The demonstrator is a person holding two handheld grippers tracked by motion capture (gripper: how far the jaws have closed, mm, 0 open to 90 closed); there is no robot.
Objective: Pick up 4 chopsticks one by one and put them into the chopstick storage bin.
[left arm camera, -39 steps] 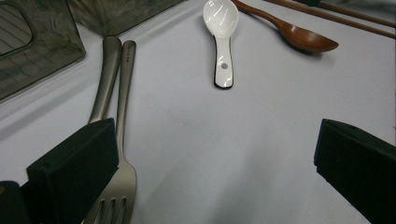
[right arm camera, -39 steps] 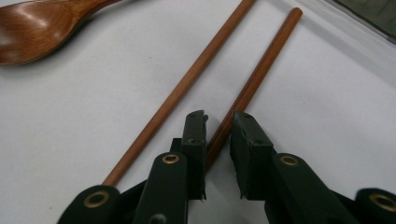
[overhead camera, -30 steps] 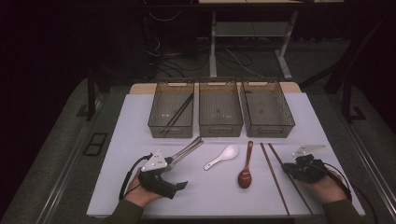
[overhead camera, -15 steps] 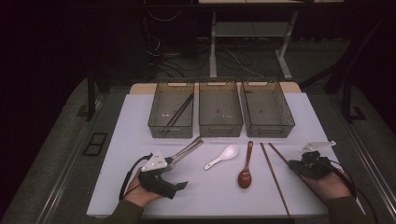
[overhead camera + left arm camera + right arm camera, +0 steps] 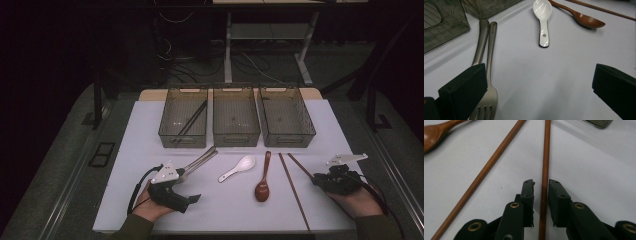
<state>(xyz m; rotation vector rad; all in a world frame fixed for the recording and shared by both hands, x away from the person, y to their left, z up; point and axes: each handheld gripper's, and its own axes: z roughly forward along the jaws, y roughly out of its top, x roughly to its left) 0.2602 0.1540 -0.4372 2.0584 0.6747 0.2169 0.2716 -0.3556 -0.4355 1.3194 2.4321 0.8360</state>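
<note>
Dark floor and black cables lay behind a white table [image 5: 125, 145]. Three clear bins stood in a row at the far side of the table. The left bin [image 5: 183, 119] held dark sticks, while the middle bin [image 5: 236, 116] and the right bin [image 5: 286, 117] looked bare inside.

Near the person, things lay in a line on the white top. A metal fork [image 5: 489, 82] and a metal handle [image 5: 481, 42] lay side by side, touching. Next came a white spoon [image 5: 237, 168], then a brown wooden spoon [image 5: 263, 177], then two wooden chopsticks. One chopstick [image 5: 480, 177] lay free, slanting away from the other.

The right gripper [image 5: 541, 185] sat low over the other chopstick [image 5: 546, 157]. Its jaws had just opened a little, with the stick running between them and a thin gap on each side, so they were not squeezing it.

The left gripper [image 5: 536, 87] rested by the fork with its jaws spread wide and nothing between them. One jaw sat right by the fork.
</note>
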